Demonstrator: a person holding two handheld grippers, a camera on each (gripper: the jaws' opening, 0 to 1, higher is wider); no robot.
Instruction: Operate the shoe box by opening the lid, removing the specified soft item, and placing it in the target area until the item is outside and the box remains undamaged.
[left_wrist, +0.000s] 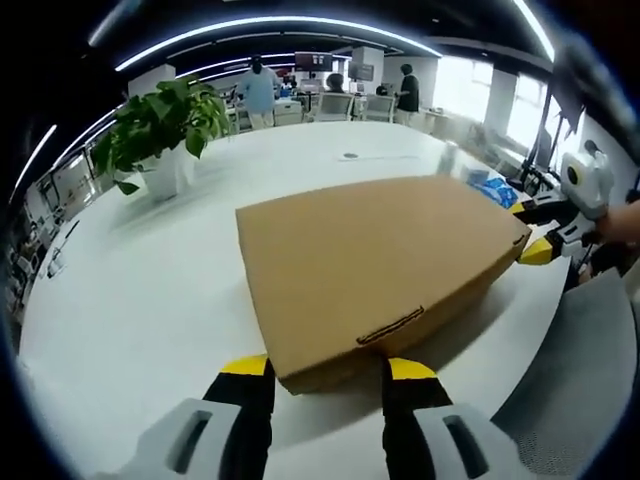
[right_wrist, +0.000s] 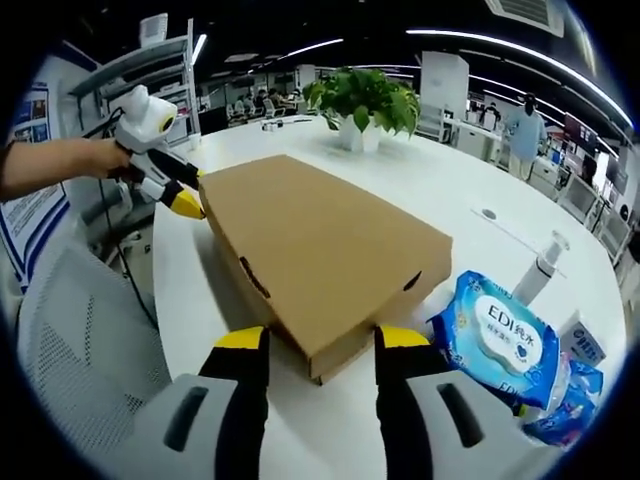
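Cardboard shoe box (left_wrist: 375, 265) shut; both grippers' fingers spread at corners.

The left gripper (left_wrist: 327, 368) has its jaws spread at the near edge of the closed cardboard box (left_wrist: 375, 265) on the white table (left_wrist: 140, 290). The right gripper (left_wrist: 537, 230) touches the box's 3 o'clock corner. A potted plant (left_wrist: 160, 135) stands at 10 o'clock.
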